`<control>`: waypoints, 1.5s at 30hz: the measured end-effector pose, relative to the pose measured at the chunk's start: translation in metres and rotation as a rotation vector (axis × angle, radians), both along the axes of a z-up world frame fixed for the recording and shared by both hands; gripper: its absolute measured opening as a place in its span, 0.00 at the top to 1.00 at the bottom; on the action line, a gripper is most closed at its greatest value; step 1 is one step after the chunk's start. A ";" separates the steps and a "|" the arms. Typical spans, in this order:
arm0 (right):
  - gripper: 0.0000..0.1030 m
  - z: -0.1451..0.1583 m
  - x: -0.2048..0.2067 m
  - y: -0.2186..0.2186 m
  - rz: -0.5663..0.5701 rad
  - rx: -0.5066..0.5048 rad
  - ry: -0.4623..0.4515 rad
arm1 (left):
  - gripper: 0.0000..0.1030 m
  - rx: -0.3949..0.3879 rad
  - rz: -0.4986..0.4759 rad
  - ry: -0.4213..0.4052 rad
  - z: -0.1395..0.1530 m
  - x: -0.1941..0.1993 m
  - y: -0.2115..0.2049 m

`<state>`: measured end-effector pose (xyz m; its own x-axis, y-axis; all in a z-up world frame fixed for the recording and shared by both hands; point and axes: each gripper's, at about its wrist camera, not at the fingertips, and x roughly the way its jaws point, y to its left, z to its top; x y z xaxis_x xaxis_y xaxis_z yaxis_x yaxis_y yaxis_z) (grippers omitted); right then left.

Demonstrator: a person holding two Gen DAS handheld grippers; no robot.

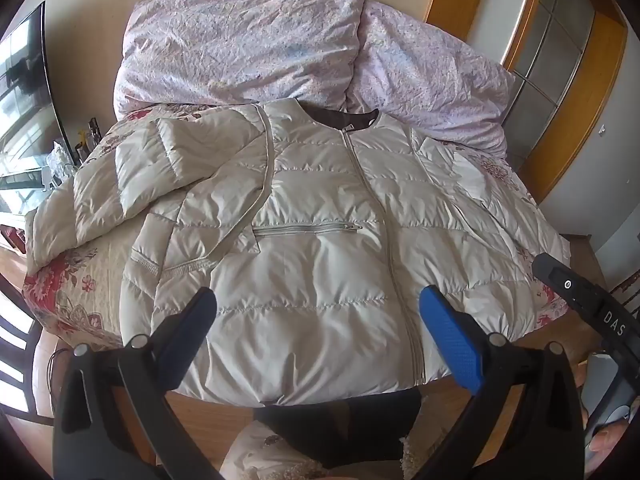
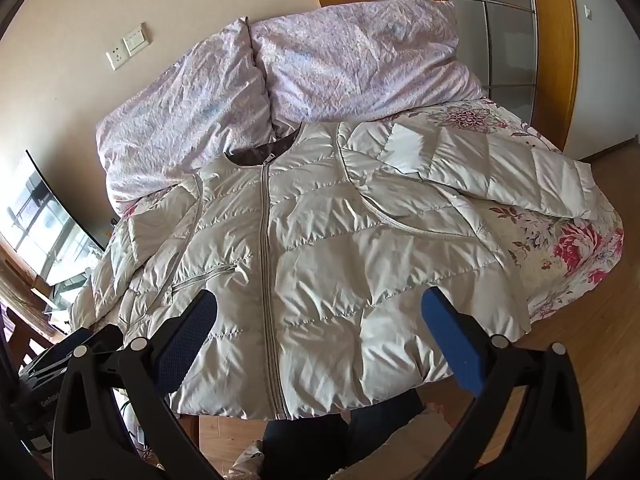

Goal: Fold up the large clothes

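A cream quilted down jacket point(image 1: 320, 248) lies face up on the bed, zipped, its collar toward the pillows and its hem hanging over the near edge. Its left sleeve point(image 1: 132, 176) is folded in over the shoulder. Its right sleeve point(image 2: 500, 168) lies spread out to the right. The jacket also shows in the right wrist view point(image 2: 320, 264). My left gripper point(image 1: 318, 300) is open and empty above the jacket's hem. My right gripper point(image 2: 320, 304) is open and empty above the hem too. Part of the right gripper's body point(image 1: 588, 300) shows at the right edge of the left wrist view.
The bed has a floral bedspread point(image 2: 572, 248). A folded lilac duvet point(image 1: 248, 40) lies piled behind the jacket. A mirror point(image 1: 24, 100) and a cluttered shelf stand to the left. A wooden door frame point(image 2: 556, 40) is at the right. The person's legs point(image 1: 340, 428) are below.
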<state>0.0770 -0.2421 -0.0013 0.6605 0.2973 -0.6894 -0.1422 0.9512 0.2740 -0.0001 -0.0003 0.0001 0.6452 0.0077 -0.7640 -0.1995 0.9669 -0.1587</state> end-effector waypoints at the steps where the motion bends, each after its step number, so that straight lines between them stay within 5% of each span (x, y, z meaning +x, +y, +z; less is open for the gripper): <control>1: 0.01 0.000 0.000 0.000 0.000 0.000 -0.001 | 0.02 0.001 0.000 0.001 0.000 0.000 0.000; 45: 0.01 0.003 0.000 0.002 0.009 -0.008 -0.011 | 0.02 -0.002 0.002 -0.003 0.000 -0.001 0.004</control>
<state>0.0771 -0.2402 0.0012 0.6655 0.2976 -0.6845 -0.1533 0.9520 0.2648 -0.0008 0.0036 -0.0001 0.6475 0.0072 -0.7621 -0.2009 0.9662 -0.1616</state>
